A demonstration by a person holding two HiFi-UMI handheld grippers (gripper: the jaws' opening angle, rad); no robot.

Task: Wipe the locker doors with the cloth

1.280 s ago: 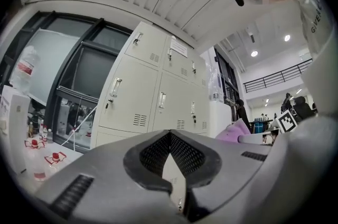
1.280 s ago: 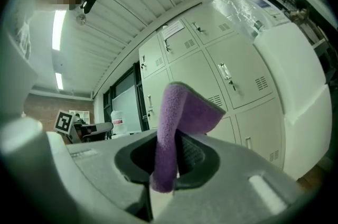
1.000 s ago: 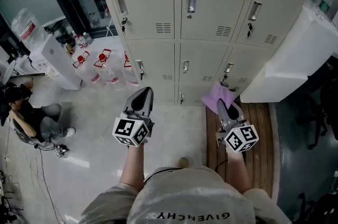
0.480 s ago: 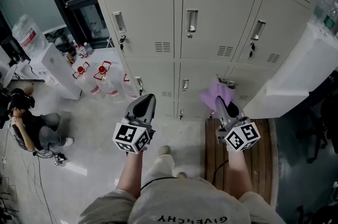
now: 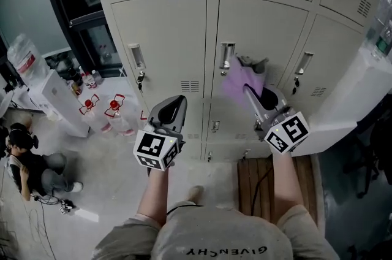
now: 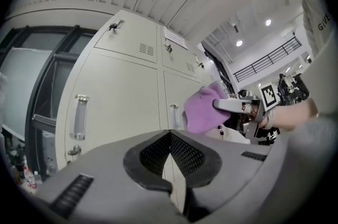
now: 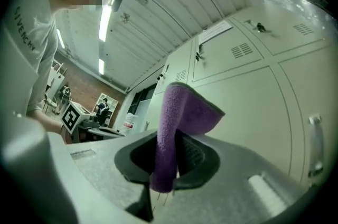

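- Your right gripper (image 5: 250, 92) has climbed from the bottom row of lockers to the middle row, with its jaws clamped on the purple cloth (image 5: 237, 76).
- The cloth now hangs in front of the middle locker door (image 5: 269, 26), just beside its handle (image 5: 227, 57). I cannot tell if it is touching.
- Your left gripper (image 5: 173, 109) stays low, its jaws pressed together on nothing.
- You look set to start wiping this door; press the cloth flat first.

Water bottles (image 5: 101, 113) on floor (image 5: 104, 173)
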